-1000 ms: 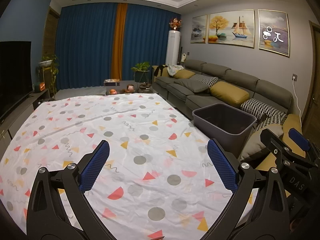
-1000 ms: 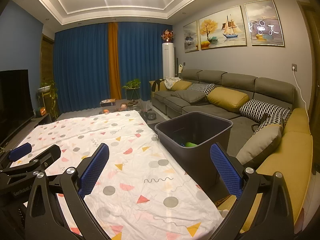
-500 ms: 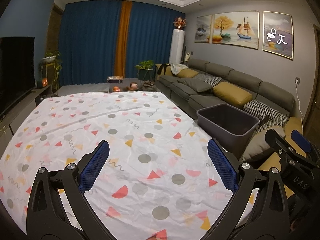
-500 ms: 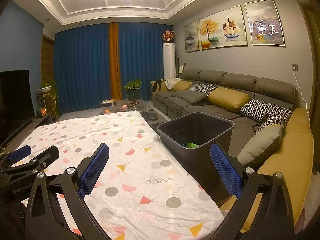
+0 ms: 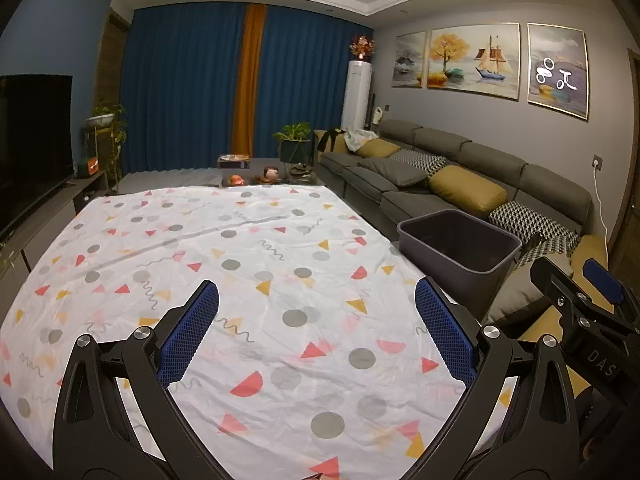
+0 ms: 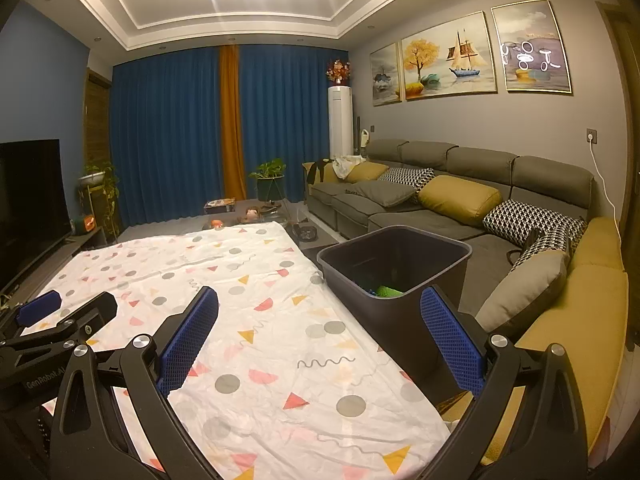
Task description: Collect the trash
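Bin (image 6: 394,276) (dark plastic, rectangular), tools spread wide

Only 2 pieces of lettering could be read. In the left wrist view, the black body of the right gripper (image 5: 600,312), at the right edge, bore the pale capitals "DAS" low on its side; whatever came after those 3 letters ran out of sight. In the right wrist view, the black body of the left gripper (image 6: 64,312), at the left edge, carried small pale lettering that read "GenRobot.AI", with the last characters partly covered. Other marks in the room were too small or blurred to read.
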`<state>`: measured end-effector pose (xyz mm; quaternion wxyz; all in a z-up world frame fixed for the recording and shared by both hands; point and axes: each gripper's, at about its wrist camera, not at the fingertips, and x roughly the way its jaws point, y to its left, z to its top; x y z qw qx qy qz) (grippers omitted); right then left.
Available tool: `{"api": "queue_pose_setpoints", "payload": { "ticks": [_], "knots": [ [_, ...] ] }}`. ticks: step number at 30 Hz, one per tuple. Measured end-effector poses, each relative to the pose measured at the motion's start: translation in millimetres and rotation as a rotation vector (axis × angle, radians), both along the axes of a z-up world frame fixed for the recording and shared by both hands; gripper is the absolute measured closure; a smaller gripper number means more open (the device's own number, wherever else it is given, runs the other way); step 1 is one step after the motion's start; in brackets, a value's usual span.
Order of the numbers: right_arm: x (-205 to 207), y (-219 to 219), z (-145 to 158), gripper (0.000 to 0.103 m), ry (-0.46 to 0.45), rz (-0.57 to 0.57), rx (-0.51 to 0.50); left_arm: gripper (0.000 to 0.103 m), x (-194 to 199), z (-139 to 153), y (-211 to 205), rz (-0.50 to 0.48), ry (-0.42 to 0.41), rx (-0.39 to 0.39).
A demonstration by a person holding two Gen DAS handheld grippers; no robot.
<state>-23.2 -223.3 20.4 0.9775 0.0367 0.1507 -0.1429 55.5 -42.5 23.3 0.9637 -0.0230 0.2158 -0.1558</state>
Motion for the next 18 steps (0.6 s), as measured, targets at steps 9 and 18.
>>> {"api": "queue_pose_setpoints", "payload": {
  "ticks": [9,18],
  "knots": [
    [-0.2,1.0,-0.2,0.006,-0.003,0.004,-0.001,0.006,-0.3,0.7,0.9,0.0,0.001,-0.002],
    [-1.1,0.7,-0.4,0.006,-0.002,0.004,-0.002,0.006,-1.5,0.4,2.3,0.004,0.002,-0.004]
  ]
}}
